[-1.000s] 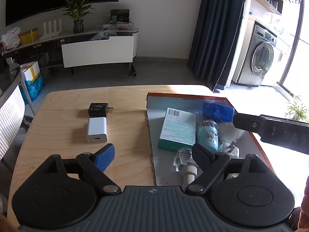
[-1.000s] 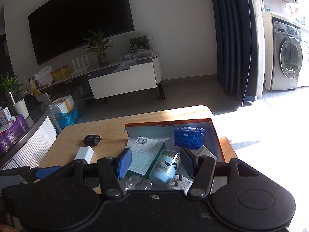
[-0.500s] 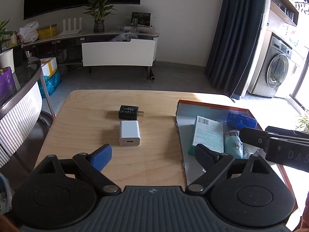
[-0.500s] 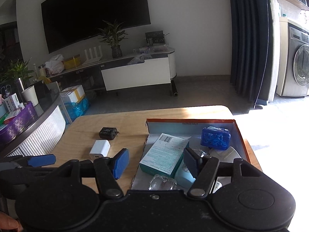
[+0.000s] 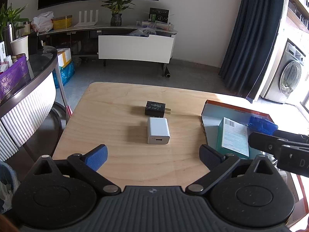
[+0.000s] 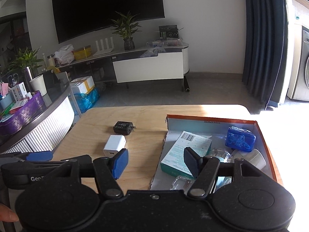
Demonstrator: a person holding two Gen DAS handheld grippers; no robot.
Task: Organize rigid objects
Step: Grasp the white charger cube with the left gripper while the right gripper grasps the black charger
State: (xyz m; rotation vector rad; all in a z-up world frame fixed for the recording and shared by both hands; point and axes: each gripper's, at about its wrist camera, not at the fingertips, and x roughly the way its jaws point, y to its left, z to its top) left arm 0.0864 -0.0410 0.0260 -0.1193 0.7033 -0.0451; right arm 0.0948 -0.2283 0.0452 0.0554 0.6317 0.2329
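Pale wooden counter below. Left gripper fingers opening wide, nothing between; right gripper fingers apart, empty. White charger just ahead, black plug adapter close behind it. Orange-rimmed box to the right, holding teal bandage carton and blue case.

Above a wooden table, the left gripper is opening its jaws with nothing between them, facing a white charger just before a black plug adapter, beside an orange-rimmed box.
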